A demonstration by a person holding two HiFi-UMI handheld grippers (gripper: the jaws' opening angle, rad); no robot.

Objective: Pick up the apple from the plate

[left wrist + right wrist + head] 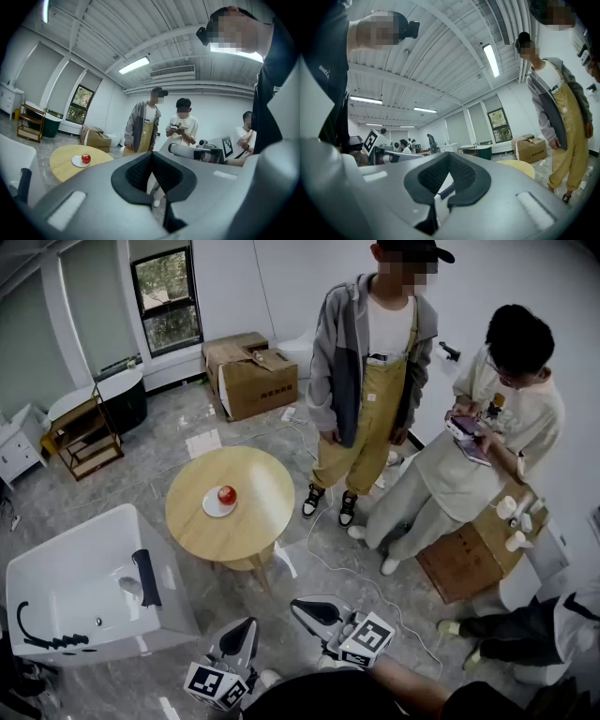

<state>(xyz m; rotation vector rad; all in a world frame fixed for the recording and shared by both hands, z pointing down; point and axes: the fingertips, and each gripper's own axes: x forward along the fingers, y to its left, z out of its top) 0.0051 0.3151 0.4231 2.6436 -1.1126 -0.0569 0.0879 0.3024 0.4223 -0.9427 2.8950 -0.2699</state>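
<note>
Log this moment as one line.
phase: not yet reaching | apple: on plate, on table | left gripper: shut, empty, short of table | right gripper: shut, empty

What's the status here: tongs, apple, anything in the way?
Left tongs and right tongs shut, empty, well short of table. Apple on white plate, untouched. Bystander in overalls and bystander with phone beyond table, not in path.

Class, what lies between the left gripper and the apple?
Head view: only grey floor and the round table's wooden top separate the left gripper from the apple.
</note>
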